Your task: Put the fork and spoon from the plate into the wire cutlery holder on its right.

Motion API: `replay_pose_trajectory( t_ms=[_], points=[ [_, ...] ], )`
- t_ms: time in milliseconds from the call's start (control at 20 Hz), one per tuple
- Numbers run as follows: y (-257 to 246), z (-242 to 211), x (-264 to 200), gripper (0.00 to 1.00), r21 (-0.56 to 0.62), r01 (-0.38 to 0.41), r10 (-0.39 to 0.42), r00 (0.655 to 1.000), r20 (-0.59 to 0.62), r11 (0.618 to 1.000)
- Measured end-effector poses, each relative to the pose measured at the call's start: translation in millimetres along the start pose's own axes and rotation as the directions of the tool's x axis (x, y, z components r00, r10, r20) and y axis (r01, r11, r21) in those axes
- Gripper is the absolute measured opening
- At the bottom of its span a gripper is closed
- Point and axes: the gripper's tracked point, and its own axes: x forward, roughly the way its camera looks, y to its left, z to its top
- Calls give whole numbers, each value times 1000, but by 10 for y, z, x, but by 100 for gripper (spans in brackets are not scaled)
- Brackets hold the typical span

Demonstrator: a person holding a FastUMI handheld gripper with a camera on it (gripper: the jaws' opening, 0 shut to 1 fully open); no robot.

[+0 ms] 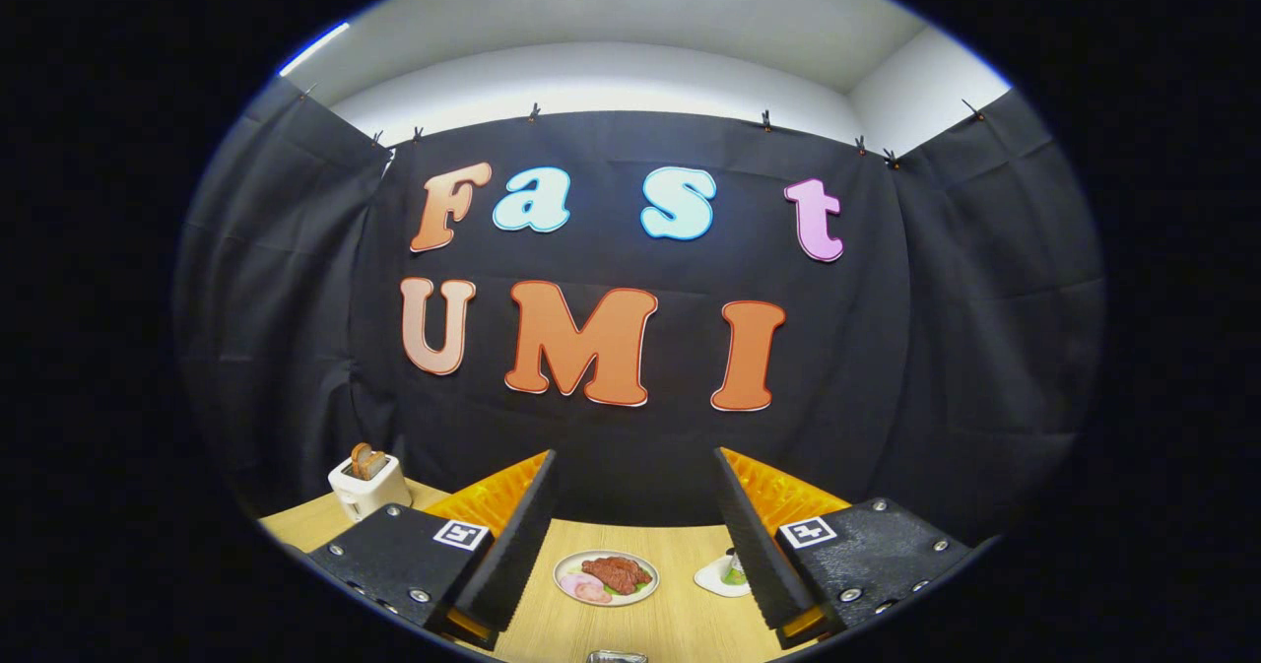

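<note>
At the far left of the wooden table (680, 555) stands a toaster (368, 486) with 2 slices of toast poking out of its top. It sits well off to the side, beyond the left finger, and looks to be no part of this job.

The gripper (630, 540) is held high and level, looking across the table at the booth wall more than down at the work. Its 2 fingers are spread wide with nothing between them but bare table and, farther on, a plate. A wide spread suits an approach, since a thin handle needs room on both sides before the fingers close.

Between the fingers, just ahead of them, lies the plate (606, 578), holding what looks like a piece of meat, some pinkish slices and a bit of green. No fork or spoon can be made out on it at this size, so whether this is the task's plate is uncertain.

Just beside the inner edge of the right finger sits a small white dish (719, 576) with something green on it, partly hidden by that finger.

At the very near edge, between the fingers, a sliver of something metallic and pale (617, 657) peeks up. It may be the wire holder or the cutlery, but too little shows to tell.

Judging by the height and angle, the task is at its start, and the gripper would need to tip down to find the fork and spoon.
</note>
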Motion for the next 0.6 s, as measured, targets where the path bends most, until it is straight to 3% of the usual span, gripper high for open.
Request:
replay_pose_trajectory(
  t_ms=[600],
  points=[
    [-27,-112,-78,92,-12,5,-5,999,-40,1000]
  ],
)
